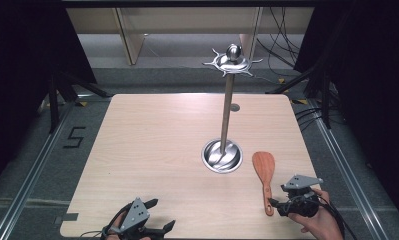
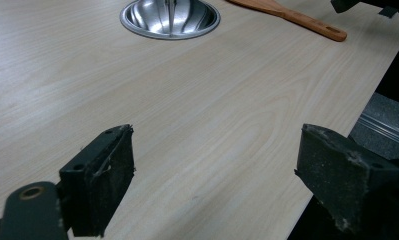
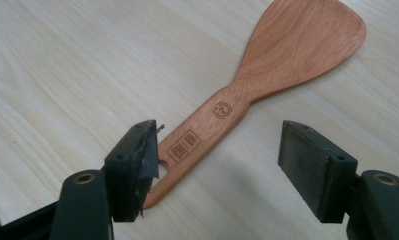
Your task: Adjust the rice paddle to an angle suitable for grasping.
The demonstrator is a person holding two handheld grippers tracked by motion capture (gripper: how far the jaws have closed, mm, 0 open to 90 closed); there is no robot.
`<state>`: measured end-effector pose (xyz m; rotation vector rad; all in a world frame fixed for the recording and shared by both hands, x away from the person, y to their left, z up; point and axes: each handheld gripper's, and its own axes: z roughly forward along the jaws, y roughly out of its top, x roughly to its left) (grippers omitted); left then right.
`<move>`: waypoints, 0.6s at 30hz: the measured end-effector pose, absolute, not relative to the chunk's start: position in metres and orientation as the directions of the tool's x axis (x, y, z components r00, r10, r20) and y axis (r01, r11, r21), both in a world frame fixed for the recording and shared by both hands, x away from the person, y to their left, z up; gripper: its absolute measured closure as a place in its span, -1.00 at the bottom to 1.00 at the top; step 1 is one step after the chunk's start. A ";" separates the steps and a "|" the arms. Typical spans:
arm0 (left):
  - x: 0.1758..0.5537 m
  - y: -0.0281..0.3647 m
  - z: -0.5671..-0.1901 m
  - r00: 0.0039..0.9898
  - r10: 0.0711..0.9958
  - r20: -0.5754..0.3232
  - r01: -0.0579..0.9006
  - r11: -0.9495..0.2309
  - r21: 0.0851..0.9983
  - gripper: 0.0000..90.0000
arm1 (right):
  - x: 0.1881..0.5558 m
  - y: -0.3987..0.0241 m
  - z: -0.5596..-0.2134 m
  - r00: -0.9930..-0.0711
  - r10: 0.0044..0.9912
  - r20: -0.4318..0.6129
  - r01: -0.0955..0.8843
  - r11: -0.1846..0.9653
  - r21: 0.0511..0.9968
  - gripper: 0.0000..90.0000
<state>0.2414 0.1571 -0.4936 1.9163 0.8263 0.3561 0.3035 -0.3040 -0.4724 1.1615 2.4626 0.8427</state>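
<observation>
Nearest the high camera: left gripper [image 1: 159,216] at the near edge of the table [image 1: 152,145], left of centre, held in a hand whose fingers just show under it. Grey three-cornered plate on top. In the left gripper view its two black jaws stand wide apart over bare wood grain; nothing between them. Open.

Right gripper [image 1: 282,206] at the near right corner of the table, held in a hand [image 1: 323,224] that comes in from the bottom edge; a cable trails off to the right. It points left toward the handle end of the wooden spatula [image 1: 264,172].

Spatula lies flat on the table, blade away from the person, handle toward them, just right of the stand's base. In the right gripper view the handle end, with its hanging hole, sits beside the left-hand jaw; whether that jaw touches the wood I cannot tell. The other jaw is well apart from the handle. Jaws wide, pads not pressing on the spatula [image 3: 267,85]: open, not gripping. Stamped marks visible on the handle.

Metal stand [image 1: 226,117]: upright pole rising from a round, shiny dished base [image 1: 222,156], set right of the table's centre. At the top, a star-shaped ring of hooks [image 1: 232,62] with a ball finial. Hooks carry nothing.

Base and spatula handle also appear at the top of the left gripper view.
</observation>
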 end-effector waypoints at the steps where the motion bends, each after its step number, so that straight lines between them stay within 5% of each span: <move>1: 0.241 0.157 -0.494 0.725 0.681 -0.101 0.393 -0.289 0.873 -0.67 | 0.304 -0.302 -0.476 -0.621 0.784 -0.012 0.596 0.482 0.643 -0.26; 18: 0.241 0.158 -0.493 0.722 0.686 -0.090 0.397 -0.304 0.866 -0.67 | 0.305 -0.292 -0.473 -0.674 0.738 -0.008 0.561 0.520 0.644 -0.25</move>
